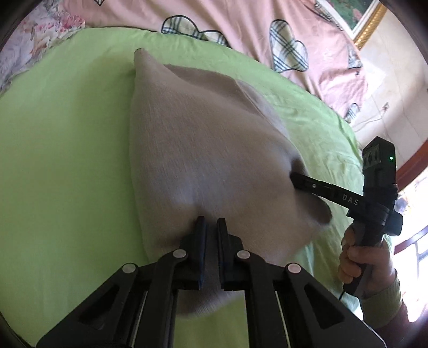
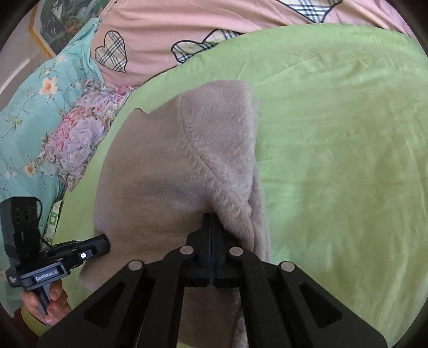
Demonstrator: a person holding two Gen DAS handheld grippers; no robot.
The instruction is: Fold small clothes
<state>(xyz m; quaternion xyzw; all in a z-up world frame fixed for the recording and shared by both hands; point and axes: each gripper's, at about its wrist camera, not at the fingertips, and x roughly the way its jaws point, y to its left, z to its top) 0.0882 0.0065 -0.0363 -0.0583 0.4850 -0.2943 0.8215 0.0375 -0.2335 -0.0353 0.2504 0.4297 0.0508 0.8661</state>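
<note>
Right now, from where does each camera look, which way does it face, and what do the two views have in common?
Left wrist: sits on the left hand-held gripper, looks forward and down at the beige garment on the green sheet; shows its own fingers, plus the right hand-held gripper and right hand.
Right wrist: sits on the right hand-held gripper, looks down at the same garment; shows its own fingers, plus the left hand-held gripper and left hand.
Shared: garment, green sheet, pink heart-patterned quilt.
</note>
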